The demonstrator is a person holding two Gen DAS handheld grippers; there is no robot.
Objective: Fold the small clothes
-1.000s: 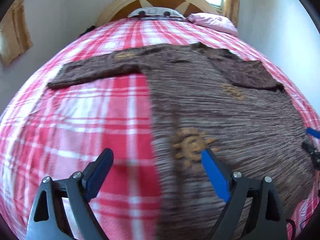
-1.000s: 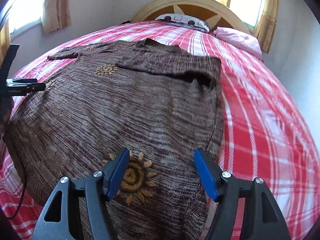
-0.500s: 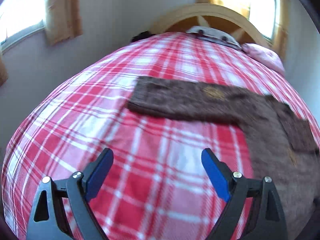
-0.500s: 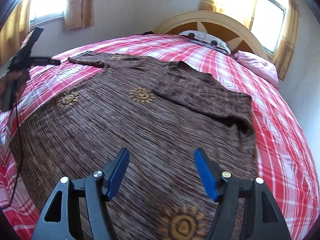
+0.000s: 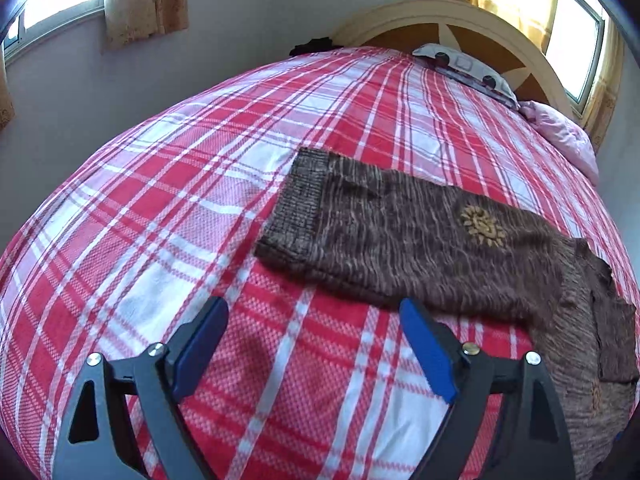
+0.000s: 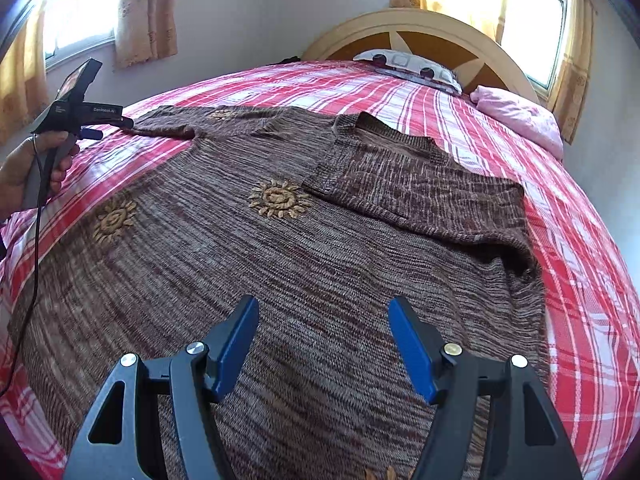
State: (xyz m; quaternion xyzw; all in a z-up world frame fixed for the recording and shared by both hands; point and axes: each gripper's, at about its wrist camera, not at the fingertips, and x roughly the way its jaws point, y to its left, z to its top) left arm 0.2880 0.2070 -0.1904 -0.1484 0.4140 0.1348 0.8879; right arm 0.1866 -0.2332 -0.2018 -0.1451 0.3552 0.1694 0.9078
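Reaching for the sleeve cuff, the left gripper – jaws empty, closing slightly – should pinch its edge; the right gripper hovers released over the sweater.

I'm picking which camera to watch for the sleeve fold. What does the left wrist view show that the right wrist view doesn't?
Only the left wrist view: the outstretched sleeve close up, its ribbed cuff flat on the plaid bedspread, ahead of the left tongs, whose jaws are closing on nothing.

Only the right wrist view: the sweater's body, the other sleeve folded across it, the collar, and a hand holding the left tongs.

Both: brown sweater, bedspread, headboard, pillows.
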